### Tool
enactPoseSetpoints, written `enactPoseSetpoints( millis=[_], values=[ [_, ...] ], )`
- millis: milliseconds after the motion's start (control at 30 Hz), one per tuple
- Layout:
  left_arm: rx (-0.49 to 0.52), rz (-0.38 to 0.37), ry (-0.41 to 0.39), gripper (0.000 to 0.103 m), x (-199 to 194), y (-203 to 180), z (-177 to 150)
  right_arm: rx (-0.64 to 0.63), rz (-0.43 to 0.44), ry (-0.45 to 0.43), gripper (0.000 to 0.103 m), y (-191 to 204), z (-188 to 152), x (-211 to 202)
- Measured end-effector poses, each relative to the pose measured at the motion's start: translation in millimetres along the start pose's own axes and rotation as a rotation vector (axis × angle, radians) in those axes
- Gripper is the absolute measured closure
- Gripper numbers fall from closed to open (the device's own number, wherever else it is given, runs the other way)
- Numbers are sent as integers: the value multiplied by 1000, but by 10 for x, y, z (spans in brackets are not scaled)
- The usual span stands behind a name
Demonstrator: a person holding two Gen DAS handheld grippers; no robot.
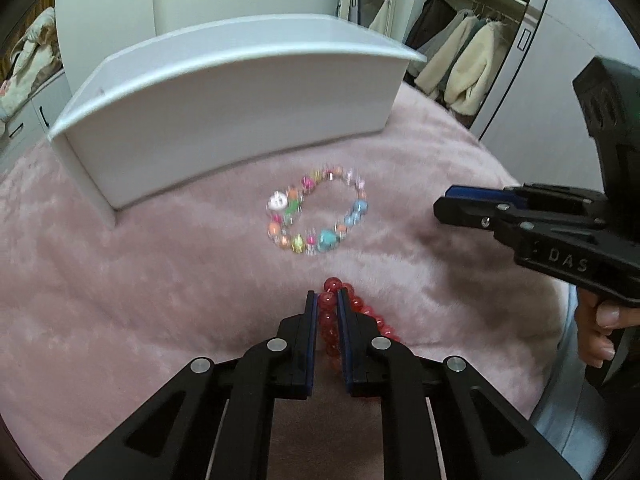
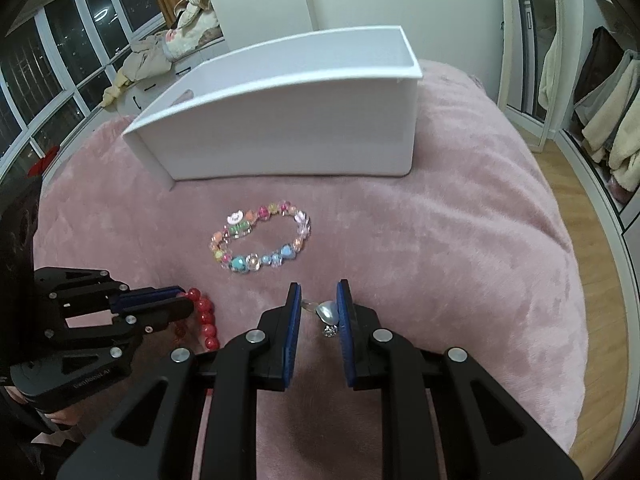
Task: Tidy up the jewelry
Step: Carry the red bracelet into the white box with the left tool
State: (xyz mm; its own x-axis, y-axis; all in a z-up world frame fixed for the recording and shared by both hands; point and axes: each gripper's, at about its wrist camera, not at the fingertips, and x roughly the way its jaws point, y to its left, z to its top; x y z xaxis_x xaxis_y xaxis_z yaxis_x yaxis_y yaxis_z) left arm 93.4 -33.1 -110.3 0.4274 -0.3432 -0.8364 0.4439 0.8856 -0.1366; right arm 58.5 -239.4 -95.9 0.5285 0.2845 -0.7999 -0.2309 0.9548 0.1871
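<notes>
My left gripper (image 1: 326,296) is shut on a red bead bracelet (image 1: 362,308), whose other beads trail onto the pink blanket to the right of the fingers. From the right wrist view, the left gripper (image 2: 182,300) comes in low at the left with the red bracelet (image 2: 206,316) at its tips. My right gripper (image 2: 319,292) is shut on a small pearl earring (image 2: 328,312) with a crystal hanging under it. A multicoloured bead bracelet (image 1: 328,240) (image 2: 240,262) lies flat ahead of both grippers. Behind it stands an open white box (image 1: 240,120) (image 2: 296,132). The right gripper (image 1: 440,210) also shows at the right of the left wrist view.
Everything rests on a fluffy pink blanket (image 2: 460,240) over a bed. The bed drops off at the right to a wooden floor (image 2: 580,200). Coats hang in a wardrobe (image 1: 460,68) beyond. Dark windows (image 2: 60,60) and piled clothes are at the far left.
</notes>
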Motion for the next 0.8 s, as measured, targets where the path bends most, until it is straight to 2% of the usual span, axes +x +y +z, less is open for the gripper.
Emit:
enactPoseSetpoints(
  millis=[433,800],
  values=[
    [2,0,-120,88,-528,10,357,-1,-12,-42,85,60,249,-233],
    [0,11,-204,88,-903,147,876,-25,-30,-97,85,56,766,-478]
  ],
)
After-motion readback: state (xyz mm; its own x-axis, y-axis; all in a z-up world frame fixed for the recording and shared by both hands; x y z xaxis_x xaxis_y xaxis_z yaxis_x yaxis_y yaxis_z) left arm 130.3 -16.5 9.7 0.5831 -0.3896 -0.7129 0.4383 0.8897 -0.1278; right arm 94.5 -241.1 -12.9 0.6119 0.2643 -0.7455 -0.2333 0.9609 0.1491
